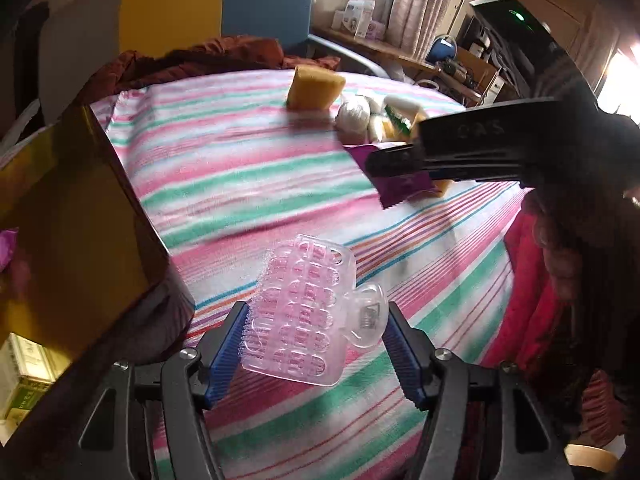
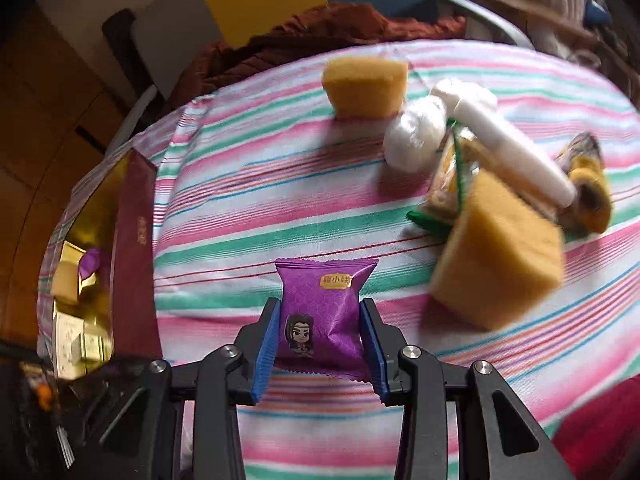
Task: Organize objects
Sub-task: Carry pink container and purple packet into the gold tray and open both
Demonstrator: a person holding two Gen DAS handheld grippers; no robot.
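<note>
A clear plastic bristle brush (image 1: pixel 300 312) with a loop handle sits between the blue pads of my left gripper (image 1: pixel 318 344), which is shut on it above the striped cloth (image 1: pixel 240 168). In the right wrist view my right gripper (image 2: pixel 320 312) is shut on a purple snack packet (image 2: pixel 324 304) with a cartoon figure, both pads pressing its sides. The left wrist view shows the right gripper (image 1: pixel 384 160) from the side, its tip on that purple packet (image 1: pixel 400 188). An open gold-lined box (image 1: pixel 72 220) stands at the left; its maroon wall (image 2: pixel 136 232) shows in the right wrist view.
Yellow sponges (image 2: pixel 364 84) (image 2: pixel 496 272), a white wrapped ball (image 2: pixel 414 136), a white tube (image 2: pixel 516 152), a green-edged packet (image 2: pixel 448 184) and a yellow plush item (image 2: pixel 592 192) lie at the right. Inside the box lie a sponge and a purple packet. Dark red fabric lies behind.
</note>
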